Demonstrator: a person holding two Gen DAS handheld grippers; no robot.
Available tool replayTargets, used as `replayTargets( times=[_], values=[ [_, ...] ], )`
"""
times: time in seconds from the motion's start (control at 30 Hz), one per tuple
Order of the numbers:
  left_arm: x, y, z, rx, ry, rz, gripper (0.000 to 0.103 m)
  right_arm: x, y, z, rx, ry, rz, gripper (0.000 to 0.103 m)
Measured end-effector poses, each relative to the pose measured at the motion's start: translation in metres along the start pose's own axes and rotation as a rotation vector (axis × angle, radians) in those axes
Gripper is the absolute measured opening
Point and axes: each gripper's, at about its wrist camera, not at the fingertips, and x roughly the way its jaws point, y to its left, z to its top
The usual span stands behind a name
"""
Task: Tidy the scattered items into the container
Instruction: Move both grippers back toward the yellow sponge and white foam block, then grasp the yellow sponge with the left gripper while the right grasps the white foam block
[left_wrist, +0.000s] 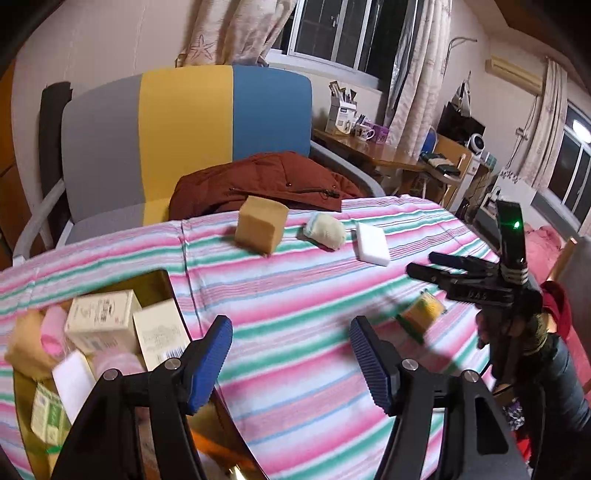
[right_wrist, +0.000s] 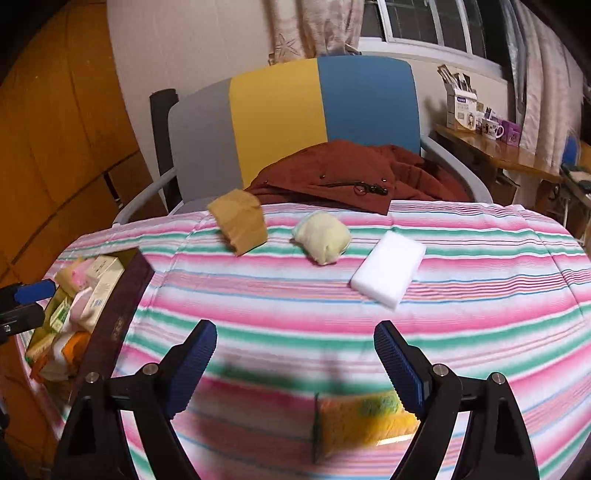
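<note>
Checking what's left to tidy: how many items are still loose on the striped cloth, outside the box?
4: tan block, pale bundle and white sponge in a row at the far edge; yellow-green sponge near the right gripper.

a lived-in home bedroom: striped bedspread (right_wrist: 332, 295) at centre, tricolour armchair (right_wrist: 295, 122) with red jacket (right_wrist: 343, 173) at 12 o'clock, curtained windows (left_wrist: 343, 33) and cluttered wooden desk (left_wrist: 369, 147) at 2 o'clock.

Ahead of your right claw (right_wrist: 295, 363): block (right_wrist: 239, 226), bundle (right_wrist: 322, 238), pad (right_wrist: 388, 272), left to right on the cloth (right_wrist: 480, 295). Sponge (right_wrist: 364, 419) just below the claw's right finger; container (right_wrist: 122, 295) far left w/ boxes inside.
</note>
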Motion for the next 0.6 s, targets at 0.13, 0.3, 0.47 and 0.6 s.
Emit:
replayTargets(
  times=[0.13, 0.3, 0.47, 0.6],
  values=[
    [0.02, 0.003, 0.023, -0.008, 0.035, 0.011, 0.07, 0.013, -0.027, 0.015, 0.044, 0.016, -0.056, 0.088],
    [0.055, 0.014, 0.057, -0.086, 0.071, -0.012, 0.079, 0.047, -0.057, 0.035, 0.122, 0.098, -0.108, 0.088],
    [0.091, 0.02, 0.086, -0.114, 0.086, 0.016, 0.08, 0.081, -0.074, 0.053, 0.232, 0.148, -0.141, 0.088],
    [0.118, 0.022, 0.106, -0.091, 0.086, 0.07, 0.081, 0.109, -0.082, 0.062, 0.259, 0.188, -0.187, 0.088]
  ],
)
